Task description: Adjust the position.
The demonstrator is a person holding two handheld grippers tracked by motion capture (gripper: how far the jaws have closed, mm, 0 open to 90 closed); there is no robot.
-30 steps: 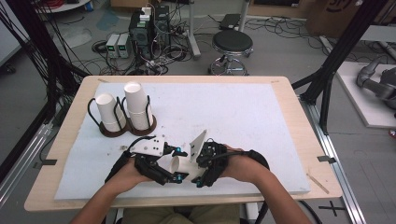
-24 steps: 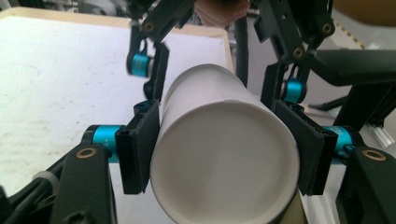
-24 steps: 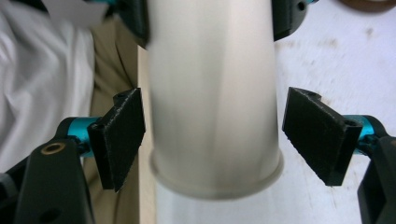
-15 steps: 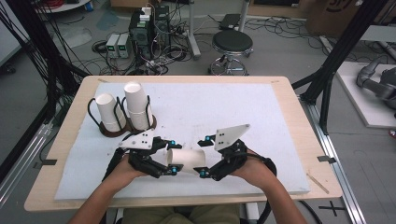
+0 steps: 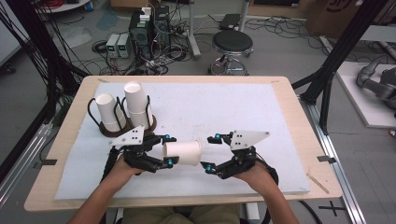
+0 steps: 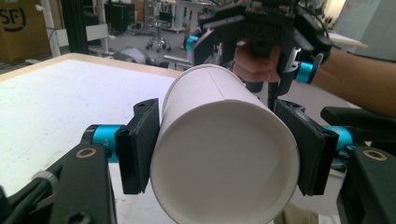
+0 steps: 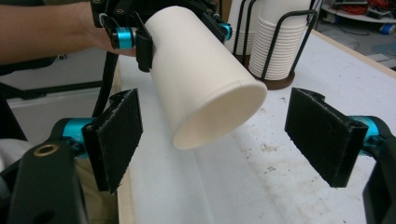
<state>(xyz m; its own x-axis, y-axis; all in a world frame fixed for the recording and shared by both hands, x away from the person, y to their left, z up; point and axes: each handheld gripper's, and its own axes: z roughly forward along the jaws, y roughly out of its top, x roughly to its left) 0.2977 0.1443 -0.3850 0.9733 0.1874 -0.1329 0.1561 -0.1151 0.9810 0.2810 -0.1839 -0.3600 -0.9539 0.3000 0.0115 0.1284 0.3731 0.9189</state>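
Cup (image 5: pixel 182 152) handover looks to have just gone through: a second ago both grippers were bunched together on the white paper cup, near the table's (image 5: pixel 289 100) front edge, and half a second ago the right one was still close against it. Now the right gripper (image 5: pixel 211 153) stands clear to the right of the cup, jaws wide apart with nothing between the pads (image 7: pixel 117 135) — they have just been opening, and its own view shows the cup's open mouth hanging ahead of them, untouched. The left gripper (image 5: pixel 166 150) has the cup alone, clamped across its closed base end, lying on its side with the mouth toward the right gripper, lifted a little above the white mat (image 5: pixel 219 107). The cup has also shifted rightward from where it was. My reading is that one cup has been separated and now rests with the left hand, free to be set down.

Behind and to the left of the cup stands the wire cup holder (image 5: pixel 122 116) with two stacks of cups (image 5: pixel 137 103). How many cups those stacks hold is hard to count from above. Whether the held cup is single or nested — that cannot be told. The person's forearms are cut off at the bottom edge of the high view.
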